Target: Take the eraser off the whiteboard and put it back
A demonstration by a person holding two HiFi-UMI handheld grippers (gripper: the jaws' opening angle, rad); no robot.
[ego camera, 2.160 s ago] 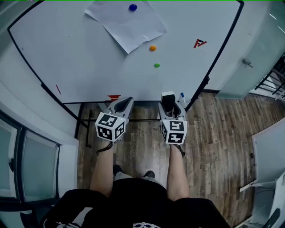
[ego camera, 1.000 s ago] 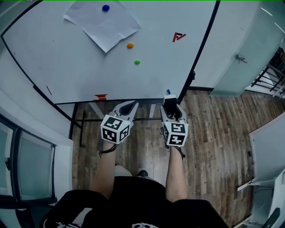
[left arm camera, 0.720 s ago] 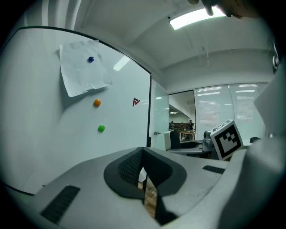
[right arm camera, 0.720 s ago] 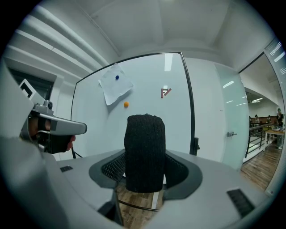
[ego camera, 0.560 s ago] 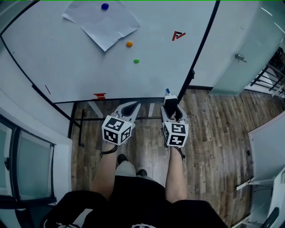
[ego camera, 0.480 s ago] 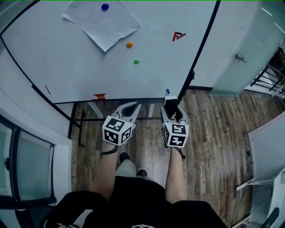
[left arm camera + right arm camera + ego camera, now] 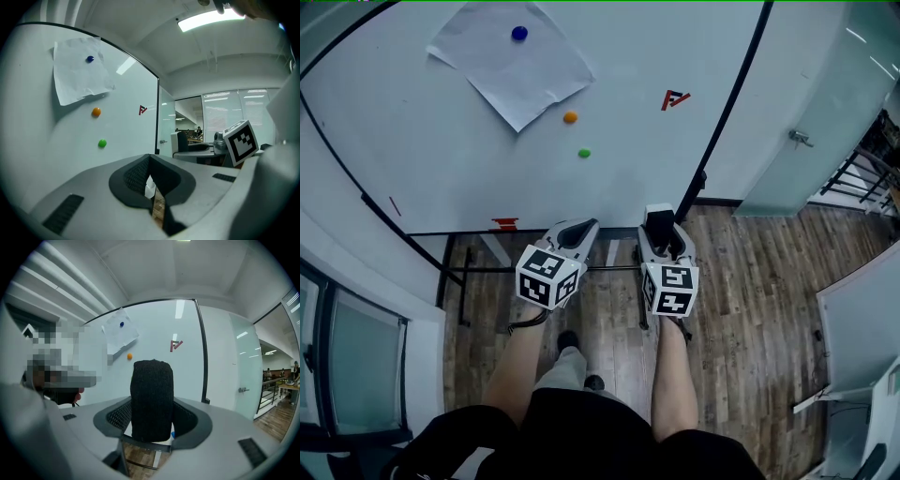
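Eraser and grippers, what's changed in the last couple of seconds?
Both grippers shifted right along the whiteboard's lower edge as the person stepped. Nothing taken or let go: the right gripper still clamps the eraser, the left gripper stays shut and empty. Magnets and paper unchanged.

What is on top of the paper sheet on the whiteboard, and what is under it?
A blue magnet sits on the paper sheet near its top. The whiteboard behind the sheet is covered, so nothing there can be seen.
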